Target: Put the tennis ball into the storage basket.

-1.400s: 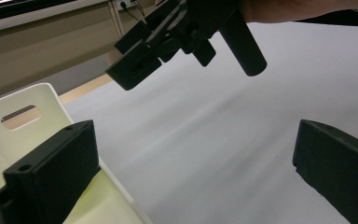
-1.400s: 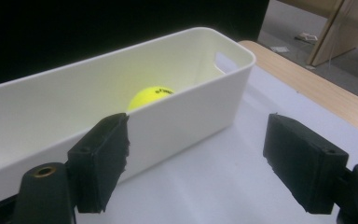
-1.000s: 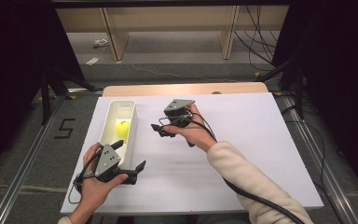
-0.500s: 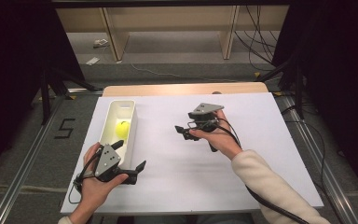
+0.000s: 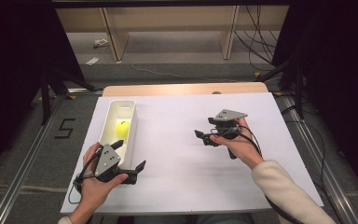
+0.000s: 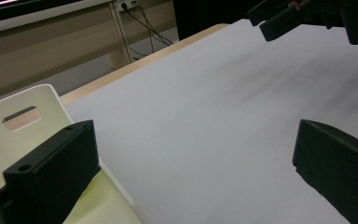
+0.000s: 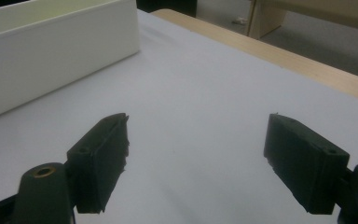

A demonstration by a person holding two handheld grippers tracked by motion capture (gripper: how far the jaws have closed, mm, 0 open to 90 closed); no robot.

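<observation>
Right gripper [image 5: 204, 136] pulling away from white bin [image 5: 129, 140] toward 3 o'clock, jaws wide, holding nothing. Yellow ball [image 5: 122, 128] sitting inside bin at 10 o'clock. Left gripper [image 5: 129, 157] resting beside bin, jaws wide, empty. Drop-off looking complete.

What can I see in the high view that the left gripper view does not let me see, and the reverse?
High view alone: the yellow ball lying inside the white bin, and both hands with open claws, the left claw and right claw. Left gripper view alone: the handle slot in the bin's end wall. Both share the bin, the white table sheet and the right claw.
</observation>
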